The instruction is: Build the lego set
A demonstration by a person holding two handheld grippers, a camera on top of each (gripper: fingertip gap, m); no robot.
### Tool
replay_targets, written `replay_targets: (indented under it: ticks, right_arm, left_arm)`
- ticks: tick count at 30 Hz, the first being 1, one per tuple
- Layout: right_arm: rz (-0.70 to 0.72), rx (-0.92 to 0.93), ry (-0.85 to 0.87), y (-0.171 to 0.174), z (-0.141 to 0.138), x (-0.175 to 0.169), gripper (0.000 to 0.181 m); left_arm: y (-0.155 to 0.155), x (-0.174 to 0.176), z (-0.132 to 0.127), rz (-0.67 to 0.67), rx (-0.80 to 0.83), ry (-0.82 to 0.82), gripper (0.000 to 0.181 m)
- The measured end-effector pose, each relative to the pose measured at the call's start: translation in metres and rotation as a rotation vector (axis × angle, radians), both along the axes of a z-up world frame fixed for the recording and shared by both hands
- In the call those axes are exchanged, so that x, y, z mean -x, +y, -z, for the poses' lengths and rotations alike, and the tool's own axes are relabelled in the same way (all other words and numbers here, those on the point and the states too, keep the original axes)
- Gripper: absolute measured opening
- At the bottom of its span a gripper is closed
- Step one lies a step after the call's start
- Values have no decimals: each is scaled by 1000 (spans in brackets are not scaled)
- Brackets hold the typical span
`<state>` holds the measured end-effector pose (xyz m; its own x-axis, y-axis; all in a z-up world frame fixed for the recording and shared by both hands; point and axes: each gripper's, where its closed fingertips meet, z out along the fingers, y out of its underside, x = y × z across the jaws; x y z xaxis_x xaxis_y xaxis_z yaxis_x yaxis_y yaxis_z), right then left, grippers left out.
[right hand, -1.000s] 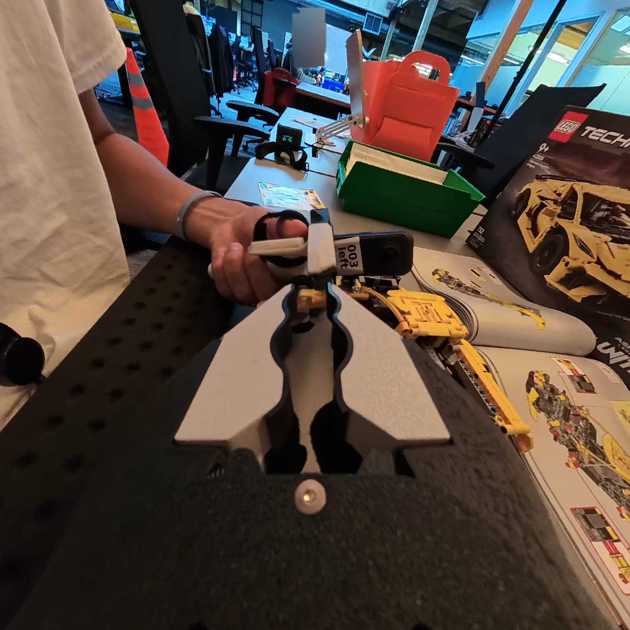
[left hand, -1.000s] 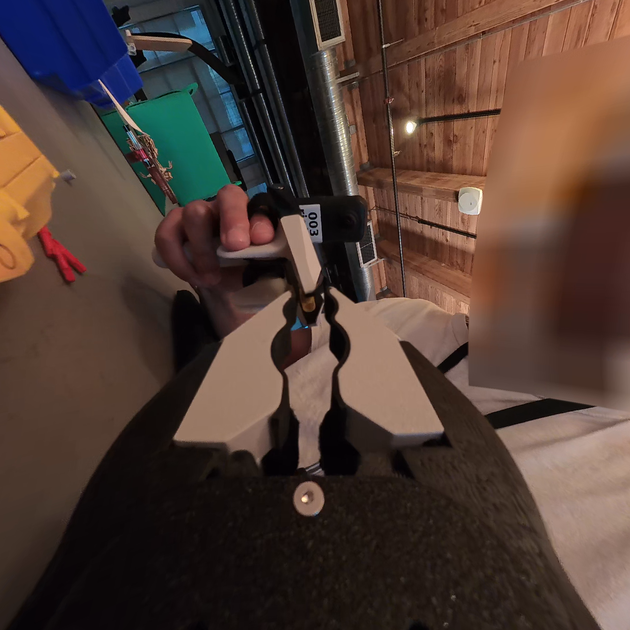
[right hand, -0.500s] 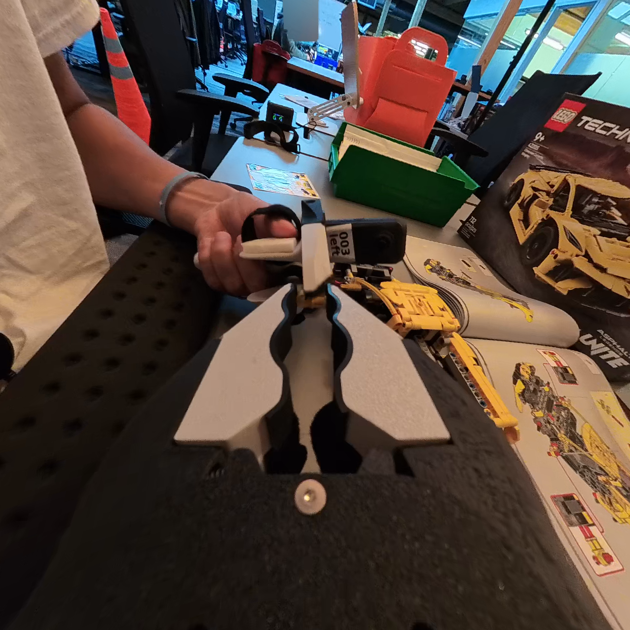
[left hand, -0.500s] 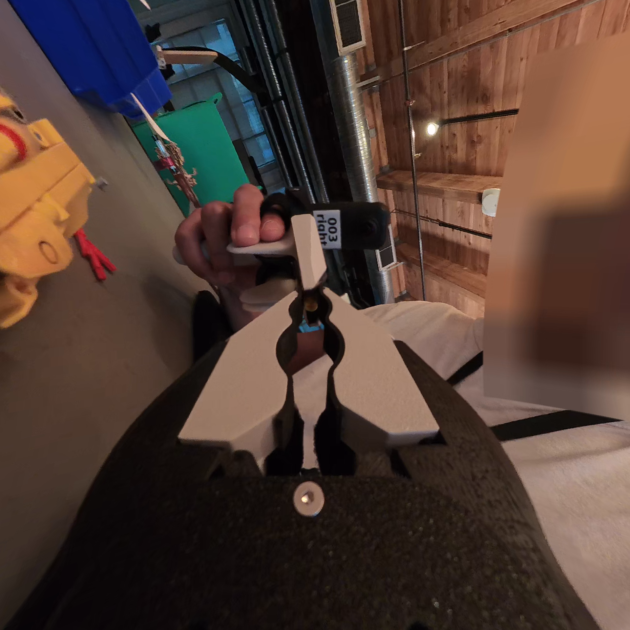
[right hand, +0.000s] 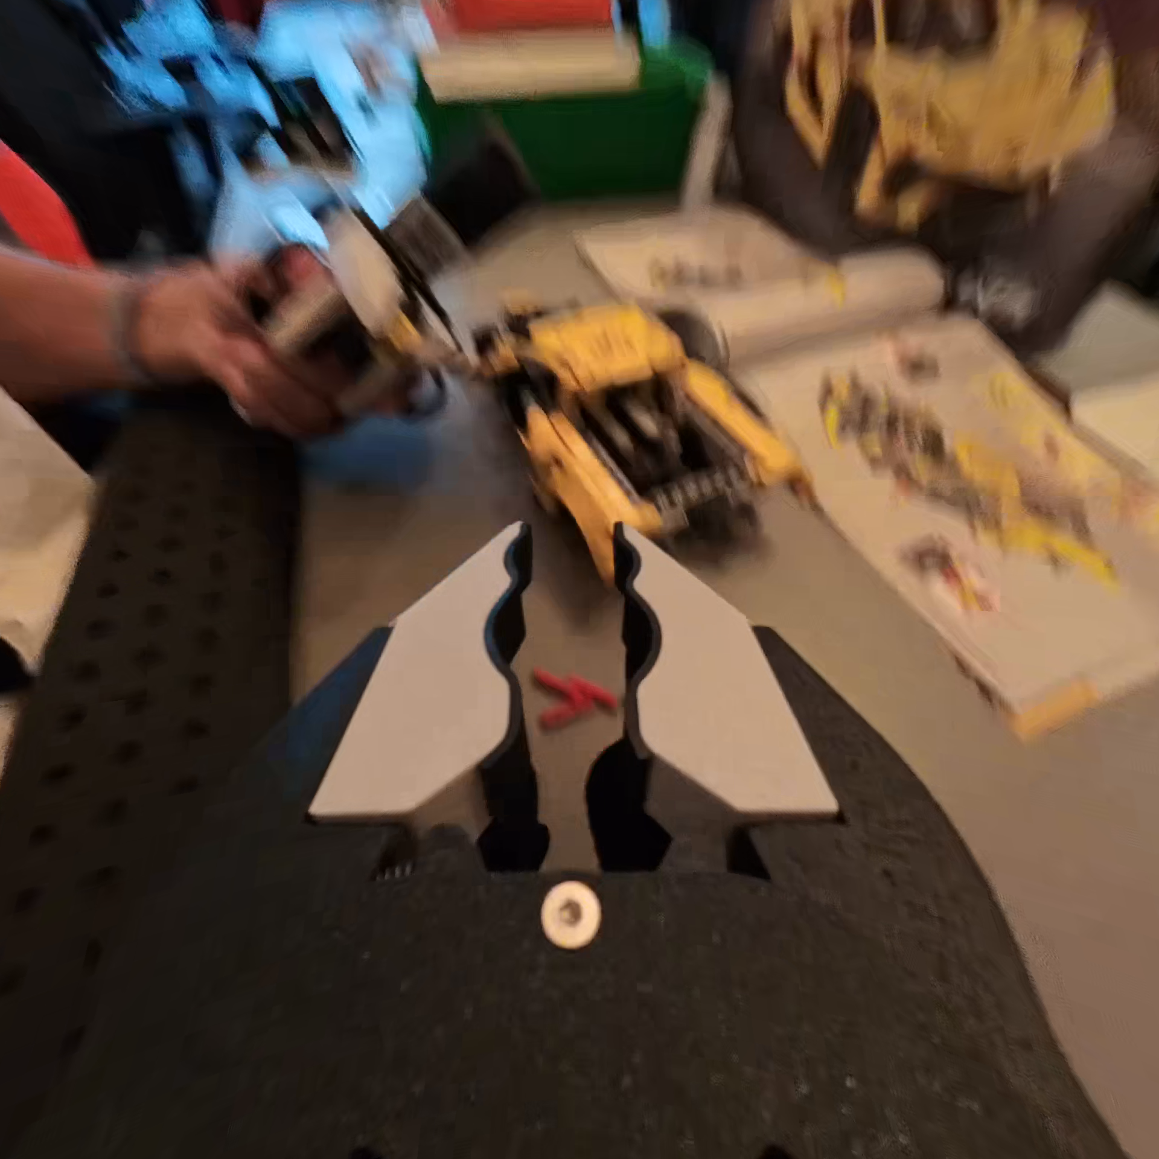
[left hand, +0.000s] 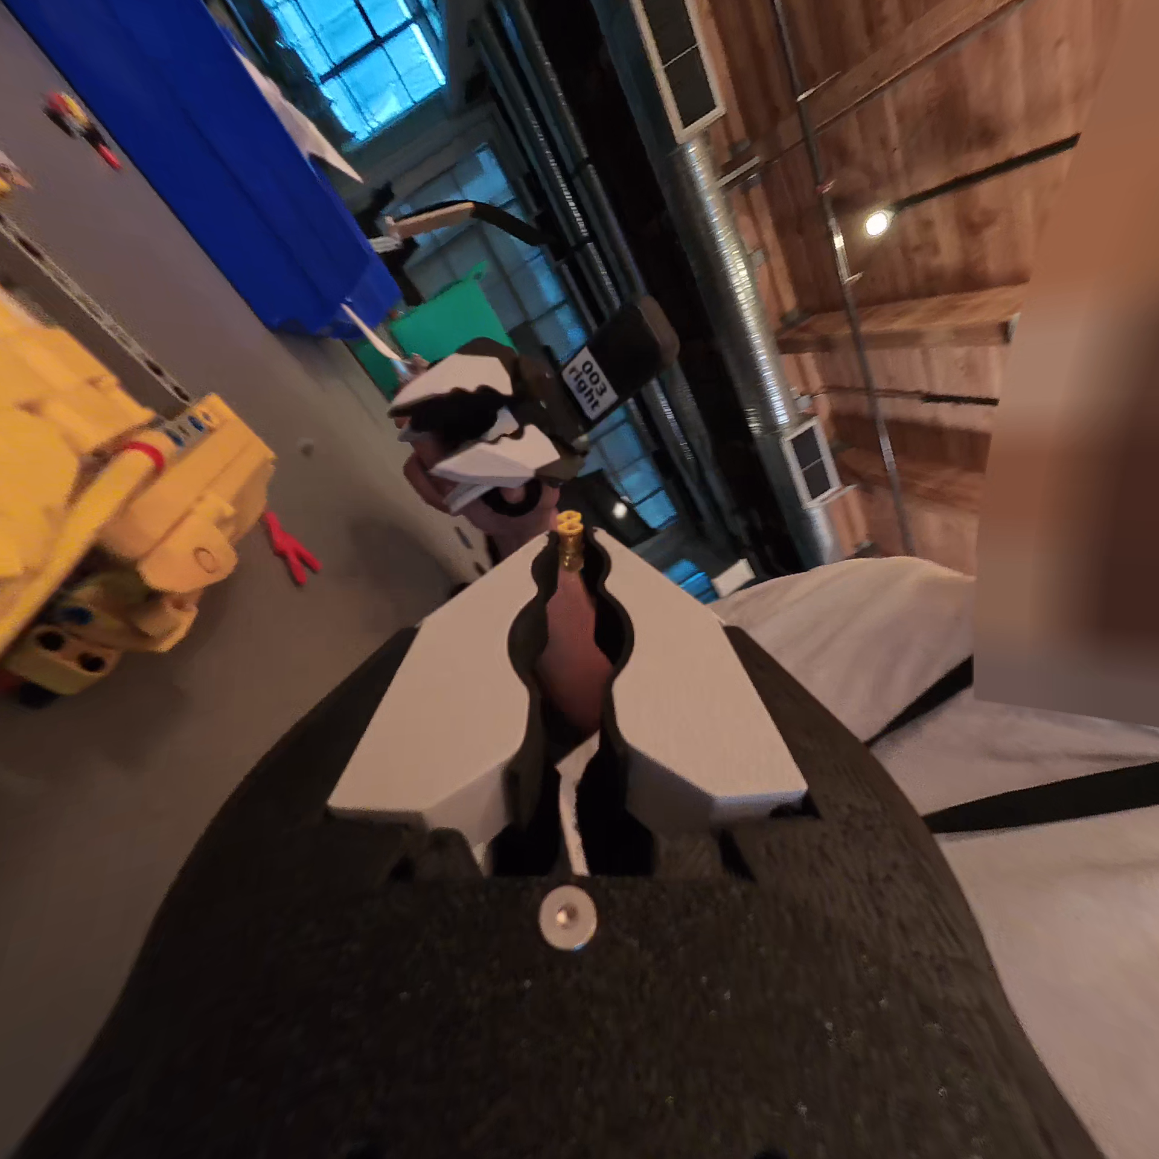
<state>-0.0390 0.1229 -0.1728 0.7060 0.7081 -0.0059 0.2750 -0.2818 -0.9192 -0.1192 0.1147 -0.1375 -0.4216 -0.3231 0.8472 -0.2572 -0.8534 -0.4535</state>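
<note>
One small yellow lego connector peg (left hand: 569, 540) sits pinched at the very tips of my left gripper (left hand: 571, 552), its end poking out past the closed white fingers, lifted off the table and not yet joined to anything. The half-built yellow and black lego car chassis (right hand: 633, 414) lies on the grey table (right hand: 401, 552) ahead of my right gripper (right hand: 572, 539), whose jaws are spread with nothing between them; the view from it is badly smeared, so fine detail on the model is lost. Much of the frame looks assembled, with yellow side beams and dark gearing in the middle, but I judge a good share of the build is left: no wheels or upper body panels are visible. A few loose red lego pins (right hand: 574, 697) wait on the table just under my right gripper. The open instruction booklet (right hand: 978, 502) lies beside the chassis, and the dark set box (right hand: 941, 125) stands behind it.
</note>
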Motion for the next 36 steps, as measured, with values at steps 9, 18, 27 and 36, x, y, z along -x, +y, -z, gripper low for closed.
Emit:
replay_targets:
  ticks: [9, 18, 27, 36]
  right_arm:
    - [-20, 250, -207, -32, 63, -28, 20]
    - [88, 295, -292, -29, 86, -19, 26]
    - [2, 336, -237, -43, 86, 10, 28]
    - [111, 373, -275, -31, 87, -9, 27]
  left_arm:
    - [7, -3, 8, -111, -212, 59, 7]
    - [11, -3, 9, -111, -169, 57, 7]
    - [7, -3, 10, -90, -154, 58, 7]
    - [7, -3, 11, -85, -149, 64, 7]
